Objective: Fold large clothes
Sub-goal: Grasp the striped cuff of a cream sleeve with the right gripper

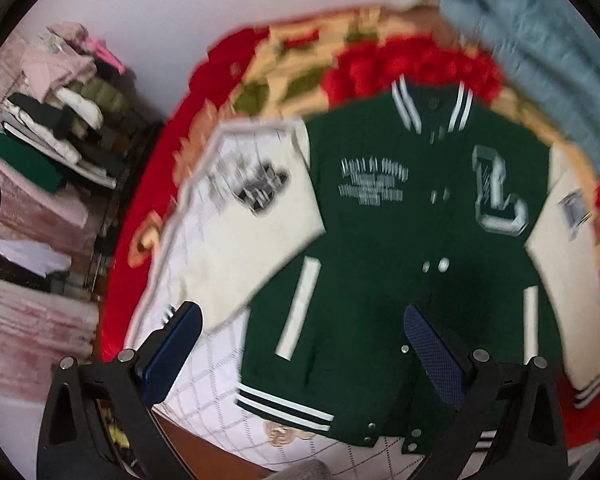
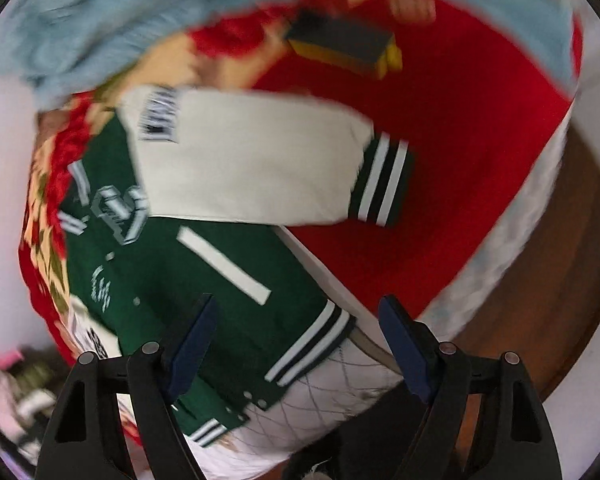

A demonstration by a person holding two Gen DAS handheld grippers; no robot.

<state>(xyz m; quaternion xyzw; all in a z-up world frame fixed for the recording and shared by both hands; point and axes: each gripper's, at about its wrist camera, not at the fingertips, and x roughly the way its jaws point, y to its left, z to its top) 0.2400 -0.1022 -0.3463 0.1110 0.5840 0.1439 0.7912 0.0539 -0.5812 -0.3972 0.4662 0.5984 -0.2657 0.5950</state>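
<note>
**Both grippers released above a green varsity jacket spread on the bed**

Nearest in the left wrist view, the left gripper point(image 1: 302, 344) hovers with its jaws spread wide and nothing between them; its blue pads point(image 1: 434, 354) frame the lower half of the jacket point(image 1: 380, 248). In the right wrist view the right gripper point(image 2: 298, 344) is likewise released, jaws apart and holding nothing, poised over the striped hem point(image 2: 312, 344) at the jacket's near corner.

The jacket lies face up and snapped closed on a bed, its hem toward the near edge and its collar point(image 1: 430, 106) toward the far side. Under its near part sits a white quilted cover point(image 1: 204, 380); beyond that a red floral blanket point(image 1: 400, 68) spreads out under the collar and to both sides. The left cream sleeve point(image 1: 244, 208) angles out to the left over the white cover, a dark patch on its upper part. The right cream sleeve point(image 2: 252, 160) stretches out over plain red cloth, ending in a green and white striped cuff point(image 2: 384, 180).

Farther off, a dark box with yellow sides point(image 2: 344, 46) rests on the red cloth, and pale blue bedding point(image 1: 540, 52) is bunched at the far right. Far left, beside the bed, a rack holds stacked folded clothes point(image 1: 60, 120)
</note>
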